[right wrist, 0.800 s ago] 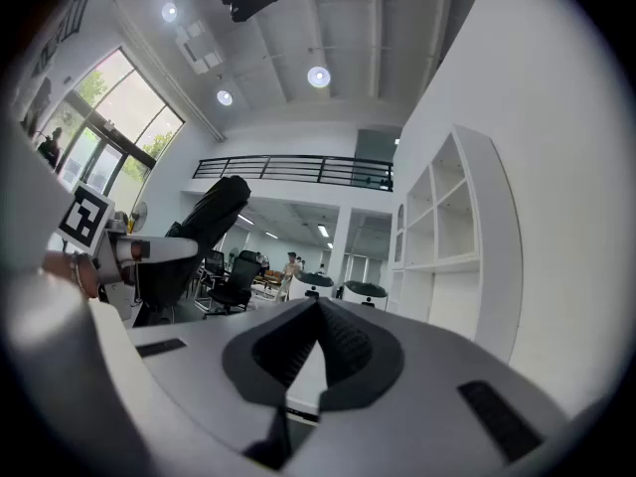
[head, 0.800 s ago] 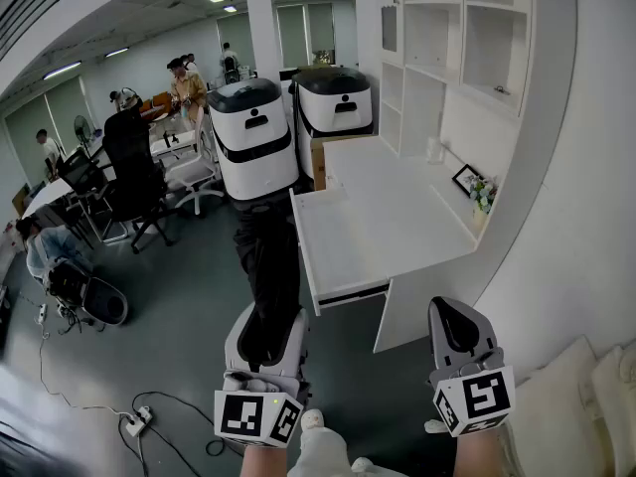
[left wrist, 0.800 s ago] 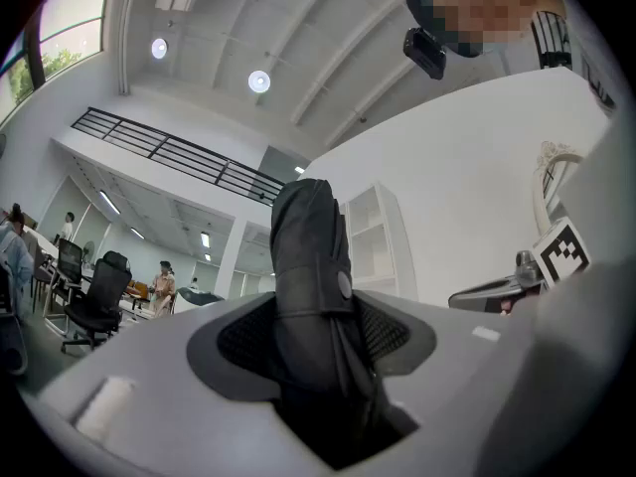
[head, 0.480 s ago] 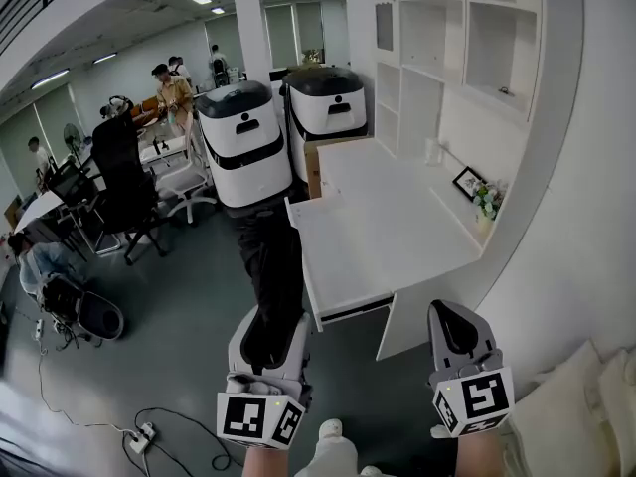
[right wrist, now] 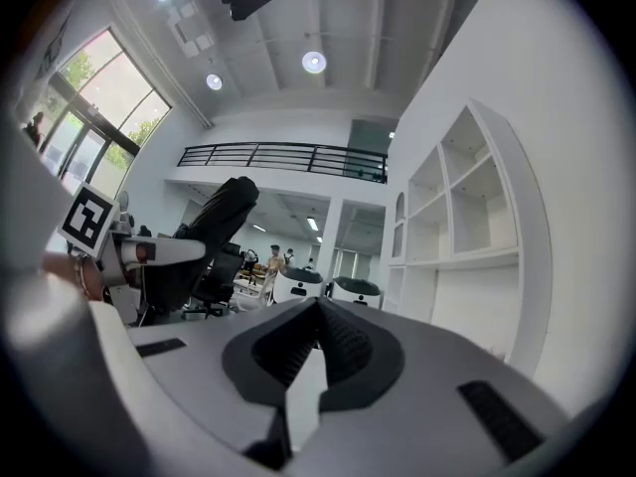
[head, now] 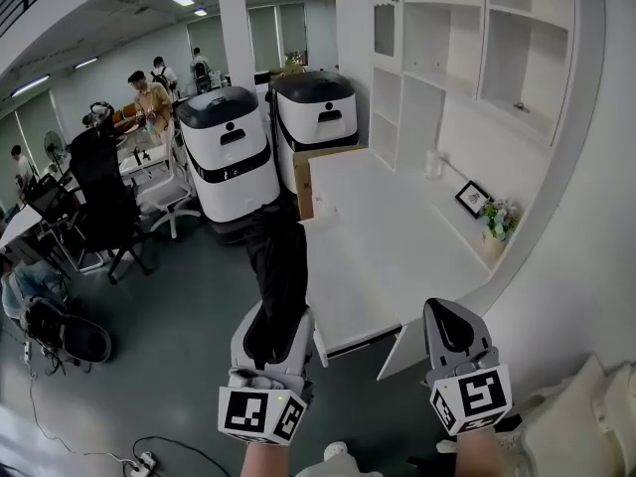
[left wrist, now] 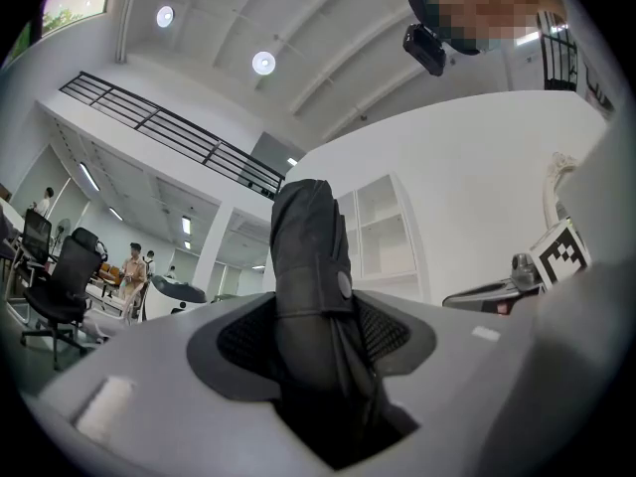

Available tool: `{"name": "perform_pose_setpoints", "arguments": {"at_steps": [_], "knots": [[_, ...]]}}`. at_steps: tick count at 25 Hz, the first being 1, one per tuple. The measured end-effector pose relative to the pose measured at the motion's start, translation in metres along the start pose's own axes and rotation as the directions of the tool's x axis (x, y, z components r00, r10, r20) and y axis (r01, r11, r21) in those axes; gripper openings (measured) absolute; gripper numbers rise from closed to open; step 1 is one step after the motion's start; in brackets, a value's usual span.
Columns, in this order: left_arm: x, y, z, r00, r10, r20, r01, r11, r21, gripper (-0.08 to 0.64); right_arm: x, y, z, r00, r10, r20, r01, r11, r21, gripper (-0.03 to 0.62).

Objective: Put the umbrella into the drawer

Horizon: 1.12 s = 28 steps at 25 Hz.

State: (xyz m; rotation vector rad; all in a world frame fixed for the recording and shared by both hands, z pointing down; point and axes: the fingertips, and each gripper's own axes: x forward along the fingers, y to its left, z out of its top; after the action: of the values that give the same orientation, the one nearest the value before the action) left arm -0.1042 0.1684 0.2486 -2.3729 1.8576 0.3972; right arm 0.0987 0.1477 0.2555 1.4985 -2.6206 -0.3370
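Observation:
A folded black umbrella [head: 278, 271] sticks out forward from my left gripper [head: 273, 318], which is shut on its lower part. In the left gripper view the umbrella [left wrist: 308, 266] rises between the dark pads, its strap and snap button facing me. Its far end reaches the left edge of the white desk [head: 397, 227]. A dark slit marks the drawer [head: 360, 344] under the desk's near edge. My right gripper [head: 455, 328] hangs just right of that corner, its jaws [right wrist: 318, 311] closed together with nothing in them.
Two white-and-black machines [head: 227, 152] [head: 316, 117] stand behind the desk. White wall shelves [head: 467, 48] rise over it, with a small picture frame [head: 470, 199] and flowers [head: 500, 217] at the back. An office chair [head: 94, 182] and several people fill the left. Pale cushions [head: 586, 415] lie bottom right.
The desk and its drawer have come nearer and lower in the head view. The umbrella's far end now reaches the desk's left edge. Both grippers keep their grip and place in the picture.

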Motion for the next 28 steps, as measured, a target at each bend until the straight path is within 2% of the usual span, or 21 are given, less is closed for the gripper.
{"name": "perform_pose_setpoints", "arguments": {"at_steps": [6,14,23,28], "knots": [[0.037,0.04,-0.006,1.0,-0.023,-0.009,0.023,1.0,-0.002,0.238,0.043,0.003,0.002,0.999,-0.034,-0.021,0.033,0.999,-0.018,0.007],[0.051,0.074,-0.027,0.999,-0.003,-0.039,0.002,1.0,-0.018,0.238,0.064,0.0,-0.024,0.995,-0.066,-0.068,0.067,0.998,0.007,0.006],[0.076,0.089,-0.049,0.998,0.01,-0.066,-0.013,0.999,-0.041,0.238,0.096,-0.015,-0.038,0.994,-0.065,-0.084,0.066,0.998,0.01,0.008],[0.109,0.091,-0.063,0.997,0.016,-0.077,-0.018,0.999,-0.029,0.238,0.124,-0.039,-0.051,0.995,-0.058,-0.087,0.06,0.998,0.018,0.008]]}}
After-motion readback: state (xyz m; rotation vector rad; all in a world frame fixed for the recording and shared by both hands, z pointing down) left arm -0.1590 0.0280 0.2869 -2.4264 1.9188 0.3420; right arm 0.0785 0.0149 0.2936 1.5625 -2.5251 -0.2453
